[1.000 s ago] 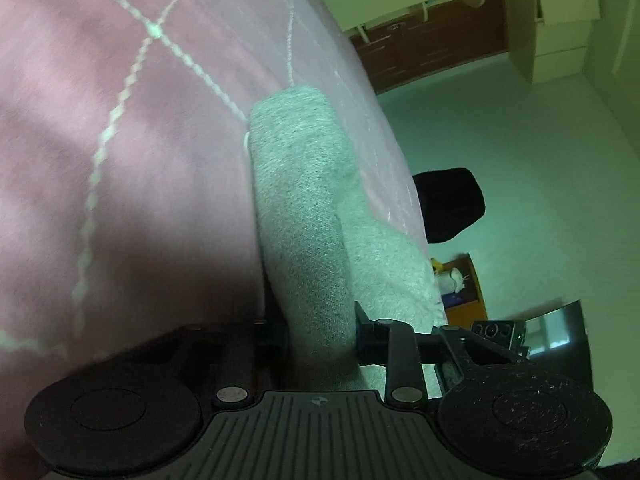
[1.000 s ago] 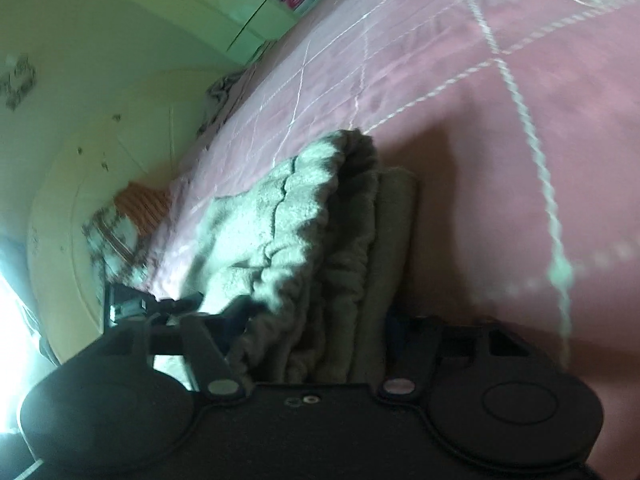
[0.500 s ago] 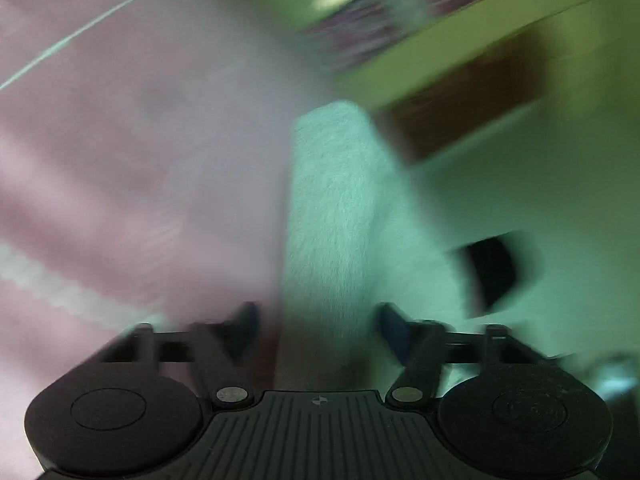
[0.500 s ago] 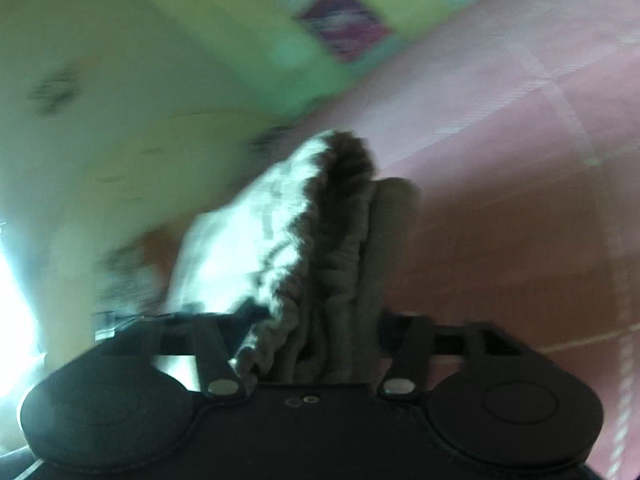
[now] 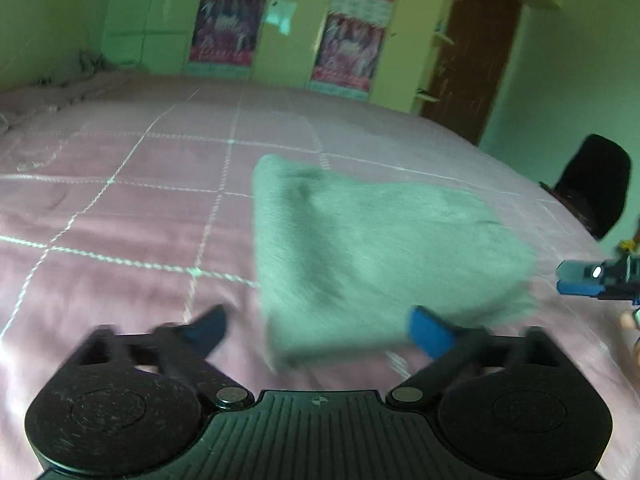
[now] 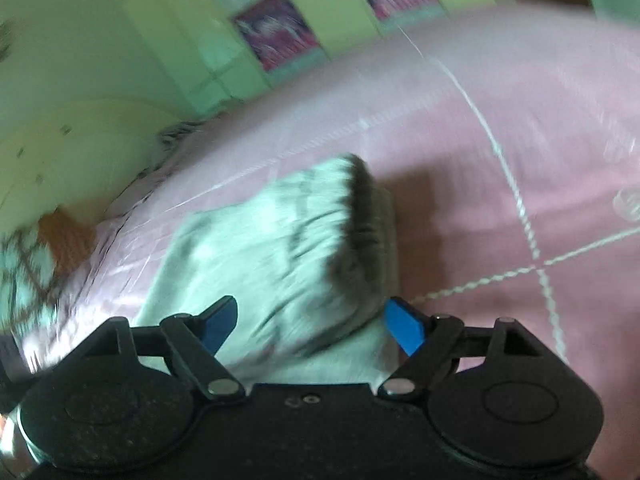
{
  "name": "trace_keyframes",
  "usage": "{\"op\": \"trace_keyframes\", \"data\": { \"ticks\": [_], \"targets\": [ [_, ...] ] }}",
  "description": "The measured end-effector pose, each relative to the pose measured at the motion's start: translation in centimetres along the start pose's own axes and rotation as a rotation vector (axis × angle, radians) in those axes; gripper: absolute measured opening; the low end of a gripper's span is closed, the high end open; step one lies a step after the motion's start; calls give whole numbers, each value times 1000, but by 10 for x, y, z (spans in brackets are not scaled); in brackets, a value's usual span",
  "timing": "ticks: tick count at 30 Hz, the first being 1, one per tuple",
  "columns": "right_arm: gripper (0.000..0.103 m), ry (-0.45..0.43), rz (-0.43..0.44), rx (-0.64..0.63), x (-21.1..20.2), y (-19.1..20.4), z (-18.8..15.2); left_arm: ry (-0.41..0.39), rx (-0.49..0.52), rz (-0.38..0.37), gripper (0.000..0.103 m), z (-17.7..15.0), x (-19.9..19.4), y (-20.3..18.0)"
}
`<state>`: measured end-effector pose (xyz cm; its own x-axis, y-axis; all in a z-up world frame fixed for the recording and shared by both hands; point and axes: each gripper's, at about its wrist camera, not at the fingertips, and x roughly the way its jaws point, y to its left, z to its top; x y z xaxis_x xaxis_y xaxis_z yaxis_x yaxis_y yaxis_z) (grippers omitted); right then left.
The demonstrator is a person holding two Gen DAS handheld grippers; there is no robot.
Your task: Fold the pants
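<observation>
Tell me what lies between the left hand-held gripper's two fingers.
The near edge of the folded grey pants, lying on the pink bedspread; the left hand-held gripper is open around it, shown in the left wrist view.

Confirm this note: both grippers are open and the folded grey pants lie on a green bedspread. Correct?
Not quite: the bedspread is pink, as the left wrist view shows. The left gripper and right gripper are open, and the folded grey pants lie on it.

One folded pair of pants [image 5: 384,256] on one pink bed [image 5: 120,208]; two grippers, left gripper [image 5: 320,330] and right gripper [image 6: 312,322]; two posters [image 5: 226,28]; one black chair [image 5: 596,184].
</observation>
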<state>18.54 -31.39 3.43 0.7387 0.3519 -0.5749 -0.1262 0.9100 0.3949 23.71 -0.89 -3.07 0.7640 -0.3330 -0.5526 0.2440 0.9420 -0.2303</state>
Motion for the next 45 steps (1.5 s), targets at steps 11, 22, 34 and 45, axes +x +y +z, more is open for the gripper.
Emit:
{"op": "trace_keyframes", "data": {
  "ticks": [11, 22, 34, 45],
  "targets": [
    [91, -105, -188, -202, -116, 83, -96, -59, 23, 19, 103, -51, -171, -29],
    [92, -164, -276, -290, -159, 121, -148, -49, 19, 58, 103, -82, -210, -44],
    [92, -155, -264, -284, -159, 132, -151, -70, 43, 54, 103, -75, -221, -52],
    [92, -158, -263, -280, -159, 135, -151, -77, 29, 48, 103, -76, -223, -52]
  ]
}}
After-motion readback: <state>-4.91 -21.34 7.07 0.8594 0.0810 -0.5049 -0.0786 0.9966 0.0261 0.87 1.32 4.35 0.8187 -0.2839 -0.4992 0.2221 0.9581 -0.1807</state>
